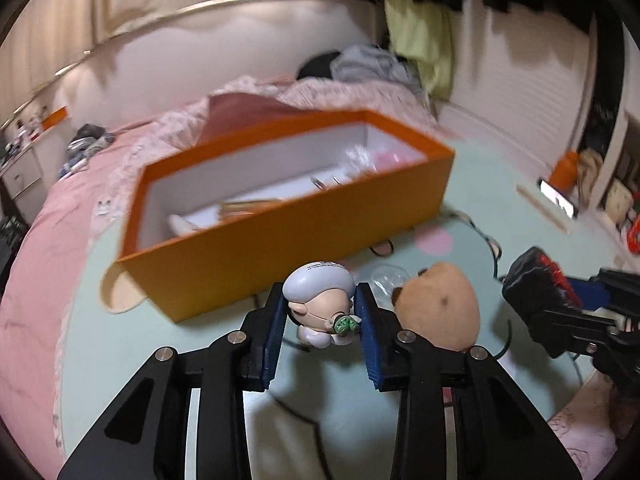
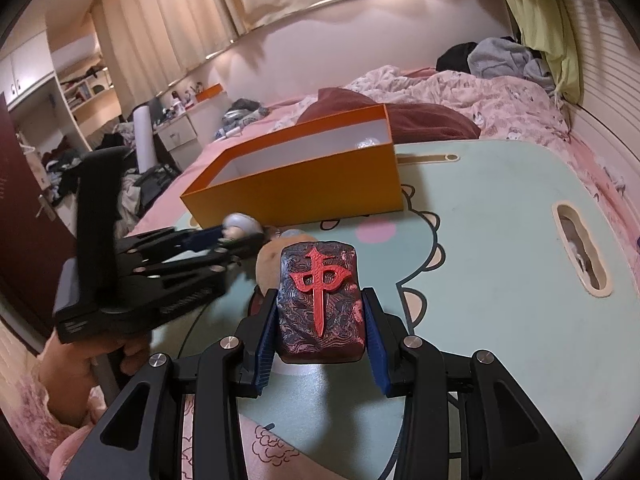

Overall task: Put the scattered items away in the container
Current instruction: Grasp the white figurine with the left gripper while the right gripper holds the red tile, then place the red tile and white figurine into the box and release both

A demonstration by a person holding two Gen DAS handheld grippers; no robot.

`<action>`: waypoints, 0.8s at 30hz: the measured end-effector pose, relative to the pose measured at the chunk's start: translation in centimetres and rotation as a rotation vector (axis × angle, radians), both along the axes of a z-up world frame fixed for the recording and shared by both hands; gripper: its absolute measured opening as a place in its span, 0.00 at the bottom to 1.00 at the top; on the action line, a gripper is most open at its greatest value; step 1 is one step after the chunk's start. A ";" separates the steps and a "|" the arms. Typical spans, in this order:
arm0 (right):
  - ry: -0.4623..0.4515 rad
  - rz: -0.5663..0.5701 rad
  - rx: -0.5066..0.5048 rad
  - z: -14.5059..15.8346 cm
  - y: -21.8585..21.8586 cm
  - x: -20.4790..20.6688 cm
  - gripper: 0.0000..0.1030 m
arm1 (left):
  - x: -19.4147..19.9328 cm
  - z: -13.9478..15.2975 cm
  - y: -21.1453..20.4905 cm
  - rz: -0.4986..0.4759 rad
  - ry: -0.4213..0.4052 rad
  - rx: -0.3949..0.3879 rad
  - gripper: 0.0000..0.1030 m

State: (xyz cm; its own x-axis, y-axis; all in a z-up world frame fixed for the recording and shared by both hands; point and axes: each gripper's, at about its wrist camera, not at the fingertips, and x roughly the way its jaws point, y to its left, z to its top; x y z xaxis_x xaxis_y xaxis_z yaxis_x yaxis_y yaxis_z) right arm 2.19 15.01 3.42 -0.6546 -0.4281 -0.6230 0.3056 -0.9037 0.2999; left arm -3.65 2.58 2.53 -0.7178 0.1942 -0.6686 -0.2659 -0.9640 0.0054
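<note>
A small doll figurine point(image 1: 320, 304) with a pale grey head and a green item at its chest sits between the blue pads of my left gripper point(image 1: 319, 292), which is shut on its head. It is just in front of the orange box point(image 1: 280, 236), whose white inside holds several items. My right gripper point(image 2: 320, 298) is shut on a dark block point(image 2: 320, 320) with a raised red character. A brown plush toy point(image 1: 440, 304) lies between the two grippers. From the right wrist view, the left gripper point(image 2: 230, 238) and figurine point(image 2: 240, 222) show near the box point(image 2: 300, 188).
Everything rests on a mint-green cartoon board point(image 2: 480, 260) with a slot handle point(image 2: 580, 248), laid on a pink bed. A clear plastic piece point(image 1: 386, 276) and a dark cable point(image 1: 494, 248) lie by the plush. A lit phone point(image 1: 558, 198) sits at the right. A hand point(image 2: 80, 368) holds the left gripper.
</note>
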 end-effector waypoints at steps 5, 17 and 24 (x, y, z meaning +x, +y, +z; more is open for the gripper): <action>0.013 0.000 0.011 0.2 -0.2 0.2 0.37 | 1.8 1.6 -1.4 0.016 0.015 0.060 0.34; 0.065 -0.003 0.093 1.1 -1.2 0.4 0.37 | 2.2 2.4 -1.4 0.029 0.005 0.074 0.34; 0.114 -0.013 0.104 3.3 -1.4 -0.6 0.37 | 1.0 5.0 -1.7 0.043 0.042 0.066 0.34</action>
